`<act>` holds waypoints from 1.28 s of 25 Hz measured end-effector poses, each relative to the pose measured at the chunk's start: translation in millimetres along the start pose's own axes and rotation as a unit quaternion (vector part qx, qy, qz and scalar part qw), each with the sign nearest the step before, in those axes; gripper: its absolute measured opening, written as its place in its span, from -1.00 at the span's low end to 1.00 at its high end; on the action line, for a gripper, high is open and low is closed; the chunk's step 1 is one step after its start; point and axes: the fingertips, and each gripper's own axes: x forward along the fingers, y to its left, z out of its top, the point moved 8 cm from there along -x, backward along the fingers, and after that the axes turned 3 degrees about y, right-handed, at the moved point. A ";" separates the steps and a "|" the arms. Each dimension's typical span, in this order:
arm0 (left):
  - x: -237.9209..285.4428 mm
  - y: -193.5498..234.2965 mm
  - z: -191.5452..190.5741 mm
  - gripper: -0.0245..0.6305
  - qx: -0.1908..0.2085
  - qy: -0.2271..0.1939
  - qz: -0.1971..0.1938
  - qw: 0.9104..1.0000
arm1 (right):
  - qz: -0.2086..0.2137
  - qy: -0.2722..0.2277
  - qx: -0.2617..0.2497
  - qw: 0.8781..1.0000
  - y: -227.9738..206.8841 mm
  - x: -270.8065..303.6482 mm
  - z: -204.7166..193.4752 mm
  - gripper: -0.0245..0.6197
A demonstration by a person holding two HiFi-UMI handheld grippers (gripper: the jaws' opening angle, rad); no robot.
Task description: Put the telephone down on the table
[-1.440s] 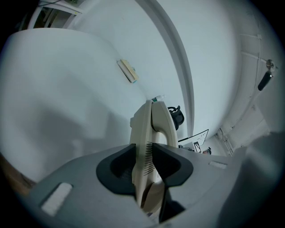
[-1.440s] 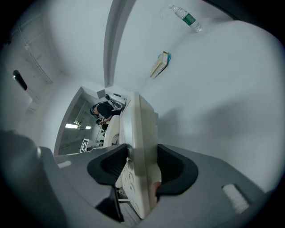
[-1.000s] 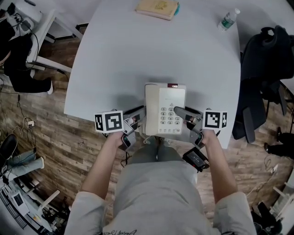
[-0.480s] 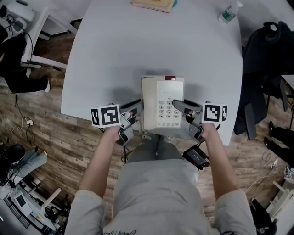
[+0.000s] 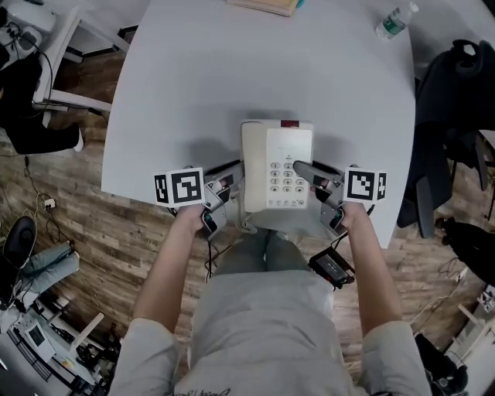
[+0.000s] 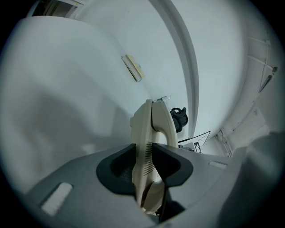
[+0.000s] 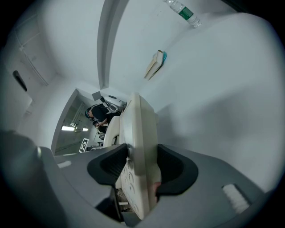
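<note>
A cream telephone (image 5: 277, 165) with a keypad and its handset along the left side is held over the near edge of the white table (image 5: 193, 85). My left gripper (image 5: 230, 187) is shut on its left side, jaws pinching the handset edge (image 6: 147, 147). My right gripper (image 5: 303, 176) is shut on its right side, one jaw over the keypad (image 7: 133, 173). In the gripper views the telephone (image 7: 139, 129) stands between the jaws. Whether the base touches the tabletop cannot be told.
A tan book (image 5: 267, 5) lies at the table's far edge and a water bottle (image 5: 393, 22) at the far right. A dark jacket on a chair (image 5: 452, 116) stands right of the table. Wooden floor and a white desk (image 5: 46, 46) are at the left.
The telephone and both grippers have stayed near the table's front edge, shifting only slightly forward and right. Both grips are unchanged.
</note>
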 end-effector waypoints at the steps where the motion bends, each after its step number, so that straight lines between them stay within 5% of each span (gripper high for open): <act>1: -0.6 -0.2 -0.3 -0.53 -0.001 0.000 0.000 1.000 | -0.003 -0.001 0.000 1.000 1.5 -0.4 -0.6 -0.23; 32: 19.3 26.7 1.6 -0.53 -0.018 0.013 -0.013 1.000 | -0.028 -0.006 0.018 0.999 -22.8 7.2 -3.8 -0.23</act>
